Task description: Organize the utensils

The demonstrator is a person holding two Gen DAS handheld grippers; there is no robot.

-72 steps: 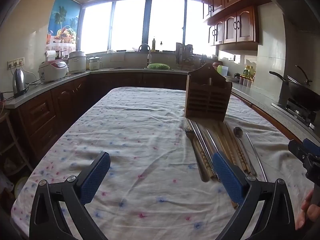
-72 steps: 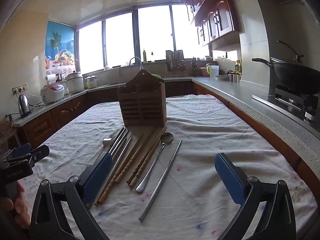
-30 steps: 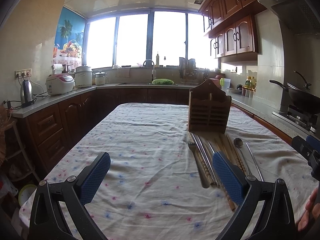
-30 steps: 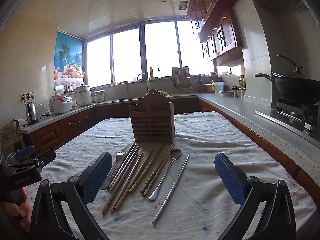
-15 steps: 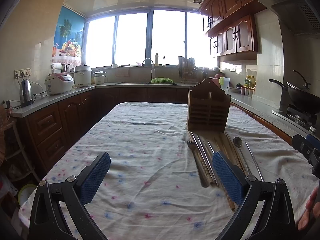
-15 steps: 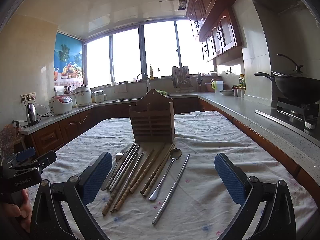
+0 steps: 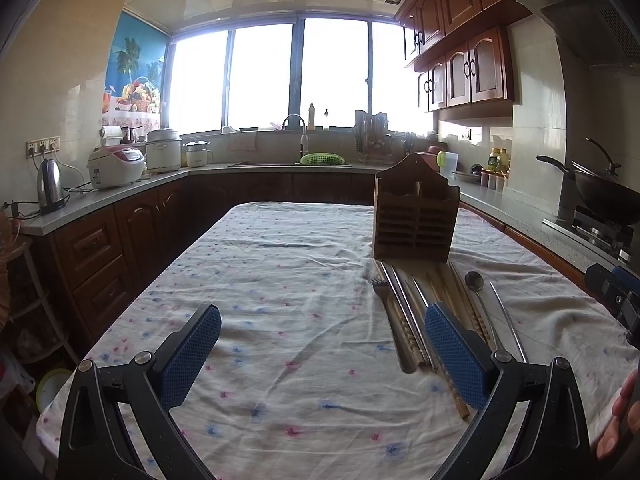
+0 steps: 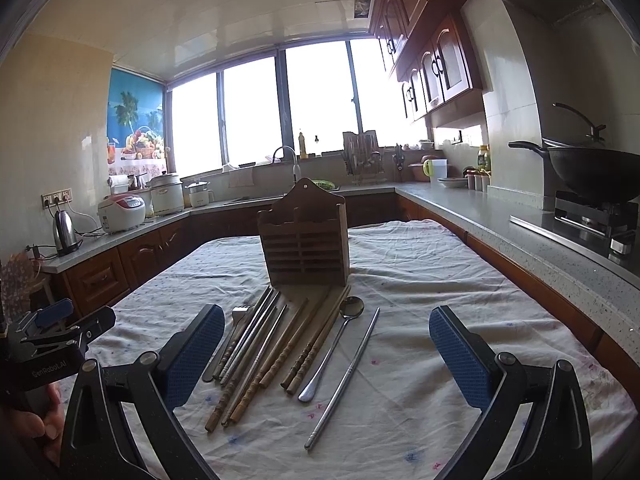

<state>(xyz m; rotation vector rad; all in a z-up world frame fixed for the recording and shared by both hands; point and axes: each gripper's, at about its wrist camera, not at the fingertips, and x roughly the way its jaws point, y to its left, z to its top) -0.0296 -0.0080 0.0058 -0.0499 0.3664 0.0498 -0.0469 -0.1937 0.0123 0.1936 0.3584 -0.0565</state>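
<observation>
Holding both tools above the cloth-covered desk [image 8: 420, 264], you have nothing between either pair of pads. Your left tool [image 7: 322, 350] stands wide apart at the bottom of its view; its right pad [image 7: 454, 354] covers the near ends of several utensils. Your right tool [image 8: 326, 354] is likewise spread wide, and its left pad [image 8: 196, 354] hides part of the fork [image 8: 240, 316] handle.

The wooden utensil holder [image 8: 306, 240] stands upright at centre frame in the right view, right of centre in the left view. Its compartments cannot be seen into from this angle. Just in front of it, lying on the cloth in a fan, are the fork at far left, metal chopsticks [image 8: 256, 332], wooden chopsticks [image 8: 280, 356], a spoon [image 8: 340, 340] and a single metal rod [image 8: 352, 368] at far right. Whether the sticks' far tips touch the holder's base cannot be told.

Your right hand [image 7: 620, 412] is cut off at the lower right edge of the left view; your left hand [image 8: 44, 420] is mostly hidden at the lower left of the right view.
</observation>
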